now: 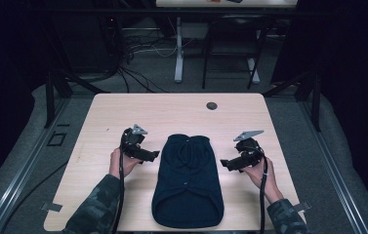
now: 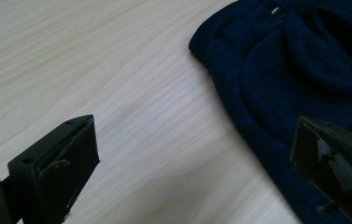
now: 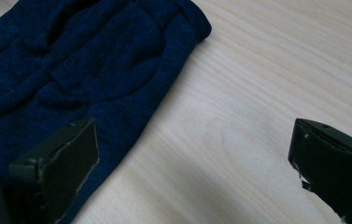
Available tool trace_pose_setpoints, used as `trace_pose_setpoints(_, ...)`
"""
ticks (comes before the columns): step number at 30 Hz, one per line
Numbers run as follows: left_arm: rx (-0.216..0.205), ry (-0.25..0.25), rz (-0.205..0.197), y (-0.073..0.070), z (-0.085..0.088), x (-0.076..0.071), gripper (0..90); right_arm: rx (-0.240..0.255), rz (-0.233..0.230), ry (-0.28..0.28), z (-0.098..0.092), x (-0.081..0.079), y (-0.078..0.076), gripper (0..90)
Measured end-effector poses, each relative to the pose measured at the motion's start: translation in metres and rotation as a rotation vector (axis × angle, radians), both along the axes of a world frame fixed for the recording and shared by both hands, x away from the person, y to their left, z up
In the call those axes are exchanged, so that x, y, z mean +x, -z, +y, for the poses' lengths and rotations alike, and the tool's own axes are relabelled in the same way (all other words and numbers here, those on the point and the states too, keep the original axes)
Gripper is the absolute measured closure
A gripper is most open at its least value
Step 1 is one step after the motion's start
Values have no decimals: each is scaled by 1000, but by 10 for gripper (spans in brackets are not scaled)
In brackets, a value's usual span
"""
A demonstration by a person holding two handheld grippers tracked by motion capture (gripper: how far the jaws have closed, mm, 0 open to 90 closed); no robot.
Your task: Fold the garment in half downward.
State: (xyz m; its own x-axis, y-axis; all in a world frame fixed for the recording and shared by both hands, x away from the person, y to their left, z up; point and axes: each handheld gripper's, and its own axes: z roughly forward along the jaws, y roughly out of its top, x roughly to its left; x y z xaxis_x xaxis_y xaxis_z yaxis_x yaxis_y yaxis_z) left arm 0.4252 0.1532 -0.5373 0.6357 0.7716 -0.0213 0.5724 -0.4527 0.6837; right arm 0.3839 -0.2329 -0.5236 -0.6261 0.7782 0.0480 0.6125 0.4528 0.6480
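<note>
Navy garment [image 1: 187,180] lying flat at tabletop [image 1: 123,112] centre, no fold made yet. Left claw [image 1: 153,155] hovering just beside garment's left edge, jaws spread, gripping nothing. Right claw [image 1: 224,164] flanking garment's right edge, jaws spread, empty. Grasping and folding likely all remaining

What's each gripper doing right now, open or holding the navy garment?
Left gripper: jaws open, holding nothing, beside the navy garment.
Right gripper: jaws open, holding nothing, at the garment's other side.
</note>
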Motion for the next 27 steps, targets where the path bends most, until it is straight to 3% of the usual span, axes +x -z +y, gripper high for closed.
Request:
trace_pose_setpoints(9,3,24,21,-2,-13,11,8,15,7,-20,12,13,-2,13)
trace_pose_setpoints(27,-21,40,59,2,-35,38,7,34,87,-41,33,48,3,18)
